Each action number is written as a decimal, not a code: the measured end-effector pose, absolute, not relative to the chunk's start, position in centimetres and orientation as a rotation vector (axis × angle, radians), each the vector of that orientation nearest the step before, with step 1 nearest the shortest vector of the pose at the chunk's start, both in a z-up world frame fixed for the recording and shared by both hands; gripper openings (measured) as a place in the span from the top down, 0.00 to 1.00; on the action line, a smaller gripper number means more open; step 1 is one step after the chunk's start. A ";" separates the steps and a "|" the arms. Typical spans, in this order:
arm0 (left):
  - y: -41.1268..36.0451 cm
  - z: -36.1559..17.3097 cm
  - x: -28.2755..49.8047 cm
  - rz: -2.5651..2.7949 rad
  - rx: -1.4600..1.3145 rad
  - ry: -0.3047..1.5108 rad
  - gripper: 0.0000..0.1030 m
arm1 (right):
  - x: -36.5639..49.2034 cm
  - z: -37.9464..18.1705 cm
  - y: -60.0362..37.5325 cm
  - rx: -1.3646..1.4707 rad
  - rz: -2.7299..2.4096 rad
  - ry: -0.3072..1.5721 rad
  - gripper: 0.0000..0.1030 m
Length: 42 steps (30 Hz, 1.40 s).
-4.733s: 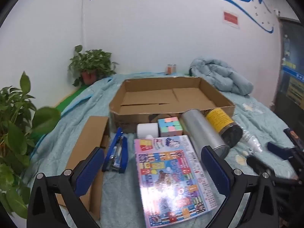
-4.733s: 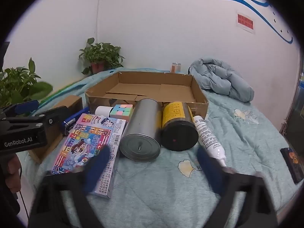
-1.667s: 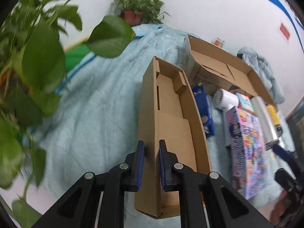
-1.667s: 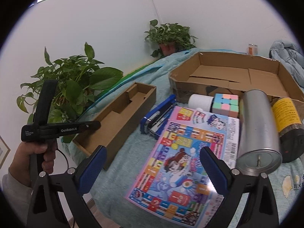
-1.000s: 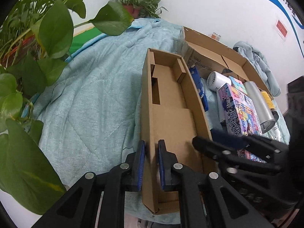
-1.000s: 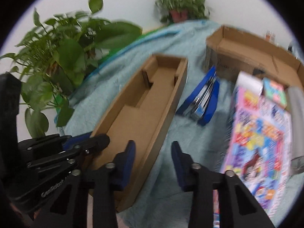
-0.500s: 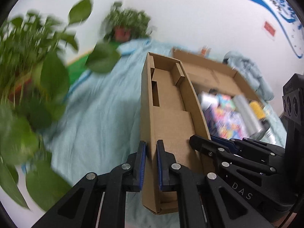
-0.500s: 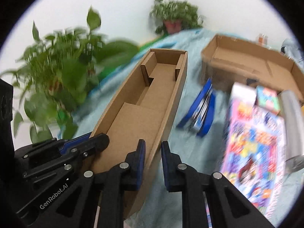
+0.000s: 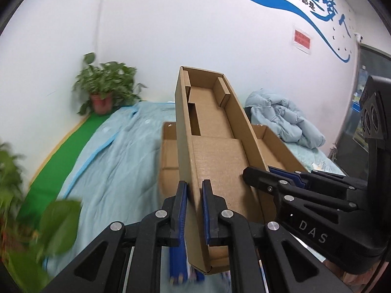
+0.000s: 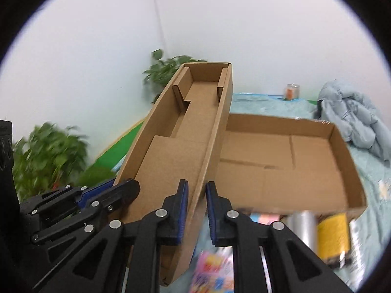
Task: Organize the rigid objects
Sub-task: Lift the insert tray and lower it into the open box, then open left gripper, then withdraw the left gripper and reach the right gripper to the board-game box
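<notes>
Both hand-held grippers clamp one long cardboard tray (image 9: pixel 215 151): my left hand-held gripper (image 9: pixel 194 210) pinches its left side wall between blue pads, and my right hand-held gripper (image 10: pixel 197 210) is clenched on the opposite wall. I hold the tray lifted, its far end tipped upward. It is plain brown corrugated board, narrow and open-topped, with a raised flat panel at the near end and two short folded tabs standing inside toward the far end. Beneath it, blurred, lie a colourful box (image 10: pixel 212 268), a silver can (image 10: pixel 301 229) and a yellow-labelled can (image 10: pixel 333 232). Just beyond sits a wide shallow cardboard box (image 10: pixel 288 161) on the pale blue bed (image 9: pixel 117 146). Farther back are a crumpled blue jacket (image 9: pixel 283 119) and a potted plant (image 9: pixel 105 90) against the white wall.
</notes>
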<state>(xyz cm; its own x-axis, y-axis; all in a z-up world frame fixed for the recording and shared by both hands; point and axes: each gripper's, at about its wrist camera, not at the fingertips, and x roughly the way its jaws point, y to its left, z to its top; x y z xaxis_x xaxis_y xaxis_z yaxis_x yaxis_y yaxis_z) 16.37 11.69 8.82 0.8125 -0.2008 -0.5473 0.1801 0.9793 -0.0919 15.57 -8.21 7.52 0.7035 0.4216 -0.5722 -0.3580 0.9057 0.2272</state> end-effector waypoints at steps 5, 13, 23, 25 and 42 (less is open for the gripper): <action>10.4 9.5 23.8 -0.230 -0.024 0.639 0.92 | 20.9 8.0 -7.8 0.115 0.397 0.718 0.86; 10.2 5.7 33.8 -0.220 -0.020 0.752 0.92 | 27.6 5.6 -6.7 0.104 0.400 0.834 0.86; 11.4 -3.5 38.2 -0.167 0.007 0.892 0.92 | 33.2 -1.3 -5.5 0.138 0.428 1.020 0.87; 11.8 -4.9 38.8 -0.154 0.002 0.910 0.92 | 33.9 -2.5 -5.1 0.145 0.432 1.062 0.87; 16.2 -5.3 36.0 -0.165 -0.097 0.866 0.27 | 32.3 -5.5 -7.0 0.282 0.585 1.196 0.82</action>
<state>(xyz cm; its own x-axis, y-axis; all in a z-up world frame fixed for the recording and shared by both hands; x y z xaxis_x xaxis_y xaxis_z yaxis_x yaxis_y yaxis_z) 36.00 16.19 -5.27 0.6363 -0.1834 -0.7493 0.1046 0.9829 -0.1517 32.28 -7.02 -5.52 0.2426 0.5648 -0.7887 -0.2763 0.8196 0.5020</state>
